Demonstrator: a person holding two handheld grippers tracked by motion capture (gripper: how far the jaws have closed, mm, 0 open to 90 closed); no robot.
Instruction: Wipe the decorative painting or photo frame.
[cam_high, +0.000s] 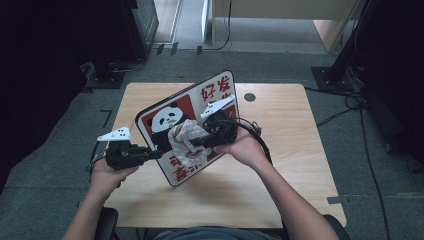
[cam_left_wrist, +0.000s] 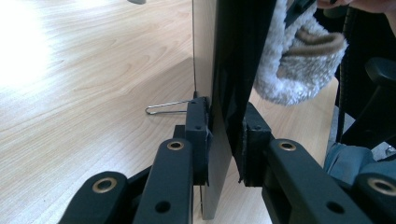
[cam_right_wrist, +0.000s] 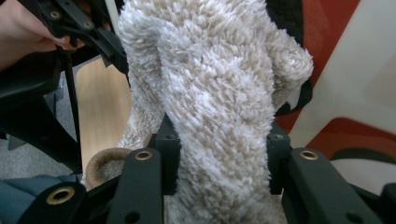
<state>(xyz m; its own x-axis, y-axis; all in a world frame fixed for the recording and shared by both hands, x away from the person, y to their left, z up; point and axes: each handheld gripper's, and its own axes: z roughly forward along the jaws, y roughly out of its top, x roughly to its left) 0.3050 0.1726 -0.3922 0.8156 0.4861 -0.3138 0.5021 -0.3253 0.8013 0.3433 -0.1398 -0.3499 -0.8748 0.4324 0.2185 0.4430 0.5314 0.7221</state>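
Observation:
A panda board (cam_high: 172, 117) with red panels and Chinese characters is held tilted above the wooden table (cam_high: 295, 150). My left gripper (cam_high: 152, 152) is shut on the board's lower left edge; in the left gripper view the pads clamp the dark board (cam_left_wrist: 233, 93) edge-on. My right gripper (cam_high: 197, 142) is shut on a fluffy beige-white cloth (cam_high: 186, 140) pressed against the board's face. In the right gripper view the cloth (cam_right_wrist: 210, 102) bulges between the jaws, with the red and white board (cam_right_wrist: 345, 84) behind it.
A metal wire clip (cam_left_wrist: 166, 108) lies on the table beside the board. A dark round hole (cam_high: 249, 97) sits near the table's far edge. Cables (cam_high: 360, 120) trail over the grey floor to the right, and dark stands are at the back.

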